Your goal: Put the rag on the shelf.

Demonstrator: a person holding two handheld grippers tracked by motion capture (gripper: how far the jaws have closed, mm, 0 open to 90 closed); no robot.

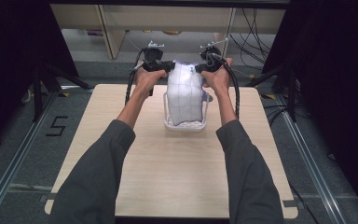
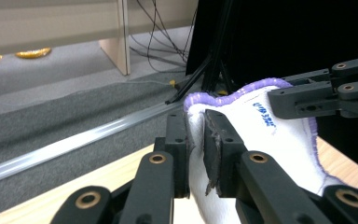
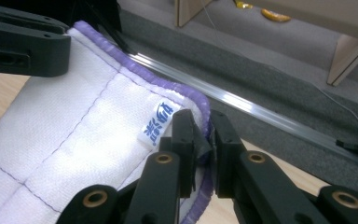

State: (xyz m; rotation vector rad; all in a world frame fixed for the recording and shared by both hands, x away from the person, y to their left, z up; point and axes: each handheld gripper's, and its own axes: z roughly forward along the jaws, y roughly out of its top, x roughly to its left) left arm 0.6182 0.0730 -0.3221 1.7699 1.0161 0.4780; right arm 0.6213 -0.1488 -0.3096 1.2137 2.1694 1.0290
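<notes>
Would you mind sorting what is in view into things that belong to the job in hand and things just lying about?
In the job:
- white cloth with purple edging
- white basket beneath it
- left gripper and right gripper, each clamped on a top corner

Lying about:
- floor cables
- yellow objects on the floor
- wooden furniture leg

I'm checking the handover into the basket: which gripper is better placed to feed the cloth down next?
Neither clearly: the left gripper and right gripper each pinch a top corner of the white quilted cloth with purple edging, level with each other above the white wire basket. Lowering together looks best.
</notes>
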